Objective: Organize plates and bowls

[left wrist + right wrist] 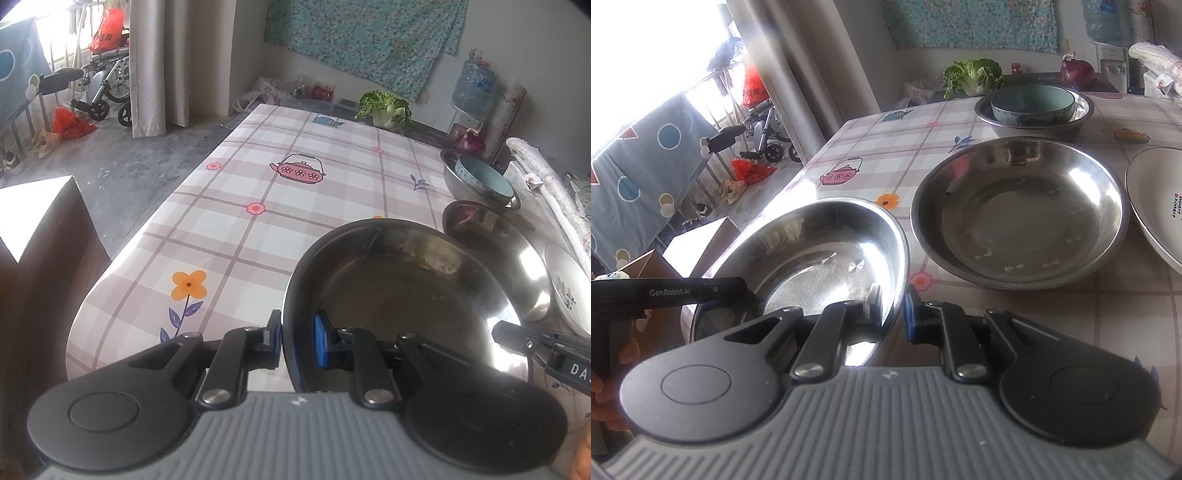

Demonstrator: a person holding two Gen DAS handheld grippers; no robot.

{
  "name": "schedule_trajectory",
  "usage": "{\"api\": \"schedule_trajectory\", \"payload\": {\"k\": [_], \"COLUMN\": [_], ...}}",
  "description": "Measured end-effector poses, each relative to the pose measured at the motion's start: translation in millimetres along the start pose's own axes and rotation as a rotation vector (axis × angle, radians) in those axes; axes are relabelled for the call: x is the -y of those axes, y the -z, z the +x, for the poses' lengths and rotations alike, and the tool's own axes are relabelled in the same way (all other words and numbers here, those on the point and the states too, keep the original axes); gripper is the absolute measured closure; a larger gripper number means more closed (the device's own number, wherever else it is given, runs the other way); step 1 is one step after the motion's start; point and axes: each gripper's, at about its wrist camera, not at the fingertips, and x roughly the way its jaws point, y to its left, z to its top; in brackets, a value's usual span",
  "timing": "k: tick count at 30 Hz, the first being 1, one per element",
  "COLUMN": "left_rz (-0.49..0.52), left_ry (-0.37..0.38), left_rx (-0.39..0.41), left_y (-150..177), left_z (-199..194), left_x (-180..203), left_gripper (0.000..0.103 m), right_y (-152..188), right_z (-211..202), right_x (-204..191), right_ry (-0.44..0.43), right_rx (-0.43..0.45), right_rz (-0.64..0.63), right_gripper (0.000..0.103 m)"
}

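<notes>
Left gripper: fingers pinching the steel bowl rim.
Right gripper: fingers pinching the same rim.
Danger: thin grips may slip, so it bangs the big steel plate beside it.

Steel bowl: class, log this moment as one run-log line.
left claw: shut on steel bowl rim | right claw: shut on opposite rim | bowl: held by both

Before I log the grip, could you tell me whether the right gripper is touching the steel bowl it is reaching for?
Touching. The right wrist view shows the right gripper shut on the steel bowl, one pad inside its rim and one outside.
</notes>
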Motion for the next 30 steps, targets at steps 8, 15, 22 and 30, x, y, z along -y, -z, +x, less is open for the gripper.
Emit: {"api": "schedule_trajectory", "payload": {"k": [8,15,22,30], "left_rz": [0.022,0.044,0.072,0.102], "left_ry": [0.008,0.018,0.020,0.029], "left_rx": [0.012,0.020,0.024,0.038], "left_y": [-5.8,-8.5,-12.0,-18.0], "left_z": [-0.9,-1.8,-3.6,-5.0], "left_x": [12.5,24.2,38.3,58.4], "left_gripper": [0.084,0.084,0.084,0.084], "right_y": [1.0,0.6,1.8,1.3], "right_z": [-10.8,-21.4,-32.6,-45.7], "right_x": [4.2,10.3,18.7,30.2], "right_ry": [0.006,0.014,0.019,0.023], "right_rx": [0.017,0.037,0.057,0.081], "right_rz": [0.017,0.039,0.062,0.095], "right_gripper": [0.091,0.090,0.090,0.090]}}
